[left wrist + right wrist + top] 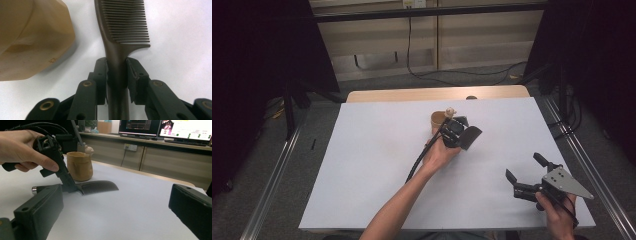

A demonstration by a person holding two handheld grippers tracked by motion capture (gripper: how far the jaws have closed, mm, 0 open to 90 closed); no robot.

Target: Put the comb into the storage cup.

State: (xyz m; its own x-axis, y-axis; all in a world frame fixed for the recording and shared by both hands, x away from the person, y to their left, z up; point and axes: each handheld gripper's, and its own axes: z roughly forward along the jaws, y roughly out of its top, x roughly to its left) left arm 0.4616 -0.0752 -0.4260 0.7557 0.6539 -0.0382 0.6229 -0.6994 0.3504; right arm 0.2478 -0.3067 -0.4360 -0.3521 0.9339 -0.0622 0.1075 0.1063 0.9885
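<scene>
Your left tool (117, 72) — clamped on the dark comb (125, 27), beside the tan cup (32, 37); your right tool (528, 174) — jaws apart, holding nothing.

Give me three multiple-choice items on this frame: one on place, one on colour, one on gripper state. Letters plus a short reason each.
1. Where does the comb lie relative to the cup?
A. inside it
B. on the table beside it
C. on top of it

2. What colour is the cup?
A. tan
B. blue
C. white

3. What is the left gripper doing?
A. standing open over the cup
B. lying unheld on the table
C. clamped on the comb's handle

Key:
1 B, the right gripper view shows the comb's toothed end low over the white table, next to the cup.
2 A, its wall reads tan in the left gripper view.
3 C, both pads press the handle just below the teeth, while the right gripper stands open and apart.
</scene>
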